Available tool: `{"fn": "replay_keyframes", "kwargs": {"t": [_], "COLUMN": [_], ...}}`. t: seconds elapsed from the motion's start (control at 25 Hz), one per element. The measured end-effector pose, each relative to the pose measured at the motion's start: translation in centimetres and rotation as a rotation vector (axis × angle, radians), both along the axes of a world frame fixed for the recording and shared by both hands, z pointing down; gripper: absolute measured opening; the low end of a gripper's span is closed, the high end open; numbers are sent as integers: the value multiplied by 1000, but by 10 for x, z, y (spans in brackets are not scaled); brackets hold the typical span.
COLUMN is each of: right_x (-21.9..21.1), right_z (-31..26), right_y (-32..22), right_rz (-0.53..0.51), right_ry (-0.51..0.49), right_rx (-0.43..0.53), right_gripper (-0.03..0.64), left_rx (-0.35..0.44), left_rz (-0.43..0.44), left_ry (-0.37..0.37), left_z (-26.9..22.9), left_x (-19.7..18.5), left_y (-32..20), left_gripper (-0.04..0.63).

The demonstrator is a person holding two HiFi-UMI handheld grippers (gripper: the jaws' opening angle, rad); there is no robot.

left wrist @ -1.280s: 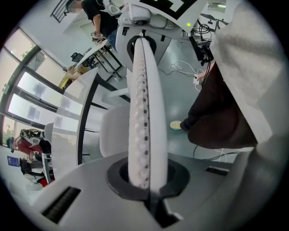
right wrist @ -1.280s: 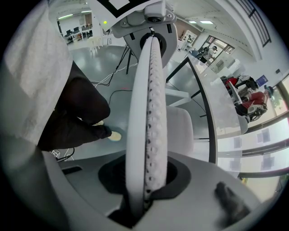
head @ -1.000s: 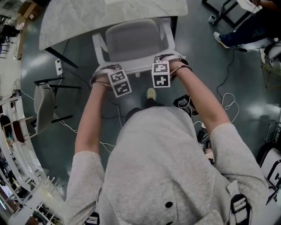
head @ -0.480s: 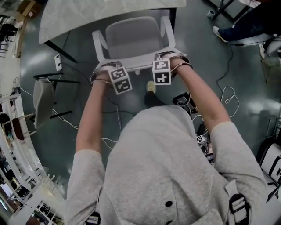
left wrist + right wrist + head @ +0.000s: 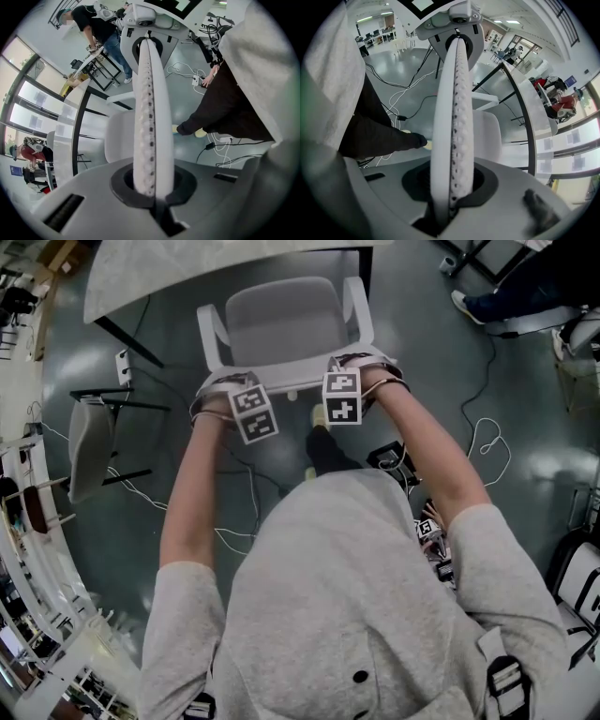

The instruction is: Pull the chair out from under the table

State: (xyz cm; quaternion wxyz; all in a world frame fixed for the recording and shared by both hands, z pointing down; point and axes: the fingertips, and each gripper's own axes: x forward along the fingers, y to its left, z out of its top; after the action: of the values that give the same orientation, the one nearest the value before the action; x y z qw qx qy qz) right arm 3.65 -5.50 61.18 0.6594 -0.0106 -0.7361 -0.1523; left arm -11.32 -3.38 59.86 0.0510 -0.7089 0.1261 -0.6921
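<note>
The white chair (image 5: 286, 322) stands in front of the pale table (image 5: 178, 273), its seat almost wholly out from under the tabletop. Both grippers hold the top edge of its backrest (image 5: 291, 382), pointing steeply down. My left gripper (image 5: 234, 390) is shut on the left part of that edge, my right gripper (image 5: 354, 369) on the right part. In the left gripper view the perforated white backrest edge (image 5: 149, 108) runs up out of the left gripper (image 5: 149, 185). The right gripper view shows the same edge (image 5: 454, 117) rising from the right gripper (image 5: 449, 190).
A second chair (image 5: 89, 456) stands at the left. Cables (image 5: 483, 451) and a power strip (image 5: 124, 381) lie on the grey floor. My shoe (image 5: 322, 418) is just behind the chair. Another person's legs (image 5: 511, 306) are at the top right.
The chair and both grippers have come back toward me, away from the table. More of the seat shows, and the table edge has receded to the top of the head view.
</note>
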Motion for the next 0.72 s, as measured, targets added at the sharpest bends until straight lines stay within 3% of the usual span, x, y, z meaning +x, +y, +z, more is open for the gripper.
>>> {"fn": "replay_keyframes", "kwargs": {"t": [0.72], "right_x": [13], "right_z": [2], "right_y": [68], "right_rz": [0], "right_ry": [2], "right_rx": [1], "right_gripper": [84], "left_rx": [13], "left_rz": [2], "left_ry": [3], "left_z": [0], "left_x": [13], "left_y": [67], "left_gripper": [17]}}
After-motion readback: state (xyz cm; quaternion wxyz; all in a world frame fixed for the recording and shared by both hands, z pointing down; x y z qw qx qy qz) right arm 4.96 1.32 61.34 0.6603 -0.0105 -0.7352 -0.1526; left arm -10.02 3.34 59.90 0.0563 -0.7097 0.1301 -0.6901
